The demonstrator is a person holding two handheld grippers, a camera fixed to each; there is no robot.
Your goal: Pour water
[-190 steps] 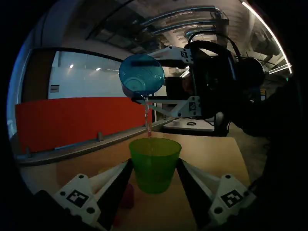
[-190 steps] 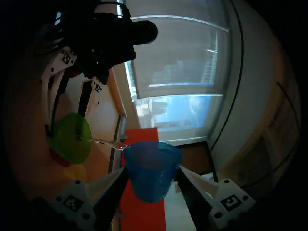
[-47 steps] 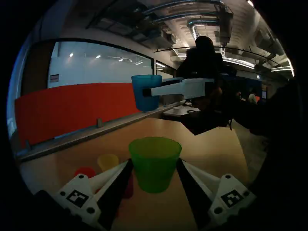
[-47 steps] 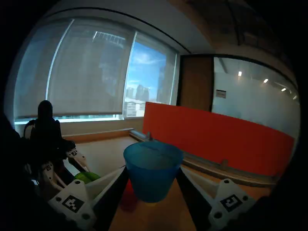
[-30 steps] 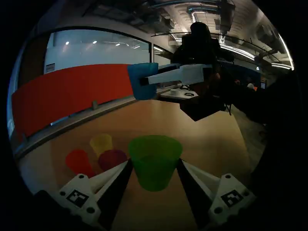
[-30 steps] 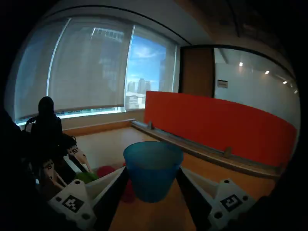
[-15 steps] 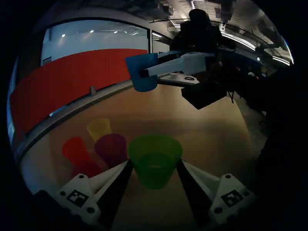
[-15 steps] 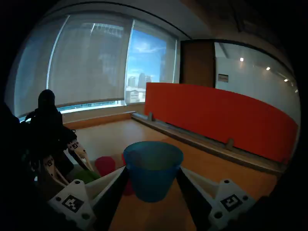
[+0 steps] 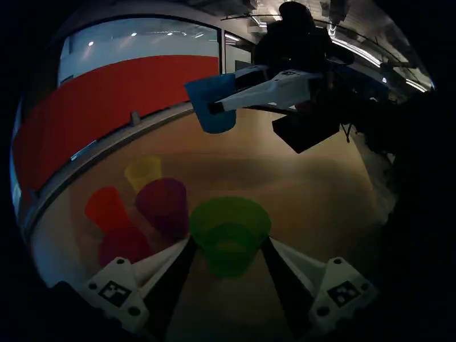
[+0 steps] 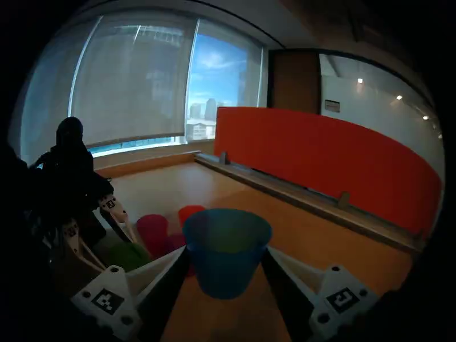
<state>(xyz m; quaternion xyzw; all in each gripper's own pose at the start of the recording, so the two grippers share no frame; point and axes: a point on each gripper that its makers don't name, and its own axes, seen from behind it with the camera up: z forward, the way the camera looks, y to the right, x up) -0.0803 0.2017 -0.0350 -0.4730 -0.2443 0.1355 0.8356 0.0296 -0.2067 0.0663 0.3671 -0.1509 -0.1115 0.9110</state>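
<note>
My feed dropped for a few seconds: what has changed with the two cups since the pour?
The blue cup, then tipped and streaming water into the green cup, is upright again and drawn away; the stream has stopped. Both cups have sunk toward the table. Unchanged: right gripper holds blue, left gripper holds green.

yellow cup (image 9: 142, 171), purple cup (image 9: 163, 204), orange cup (image 9: 105, 207) and dark red cup (image 9: 123, 245) cluster on the wooden table (image 9: 319, 188), just left of the jaws of the left gripper (image 9: 228, 240).

The blue cup (image 10: 227, 256) hides part of the red cup (image 10: 190, 212) behind it.
</note>
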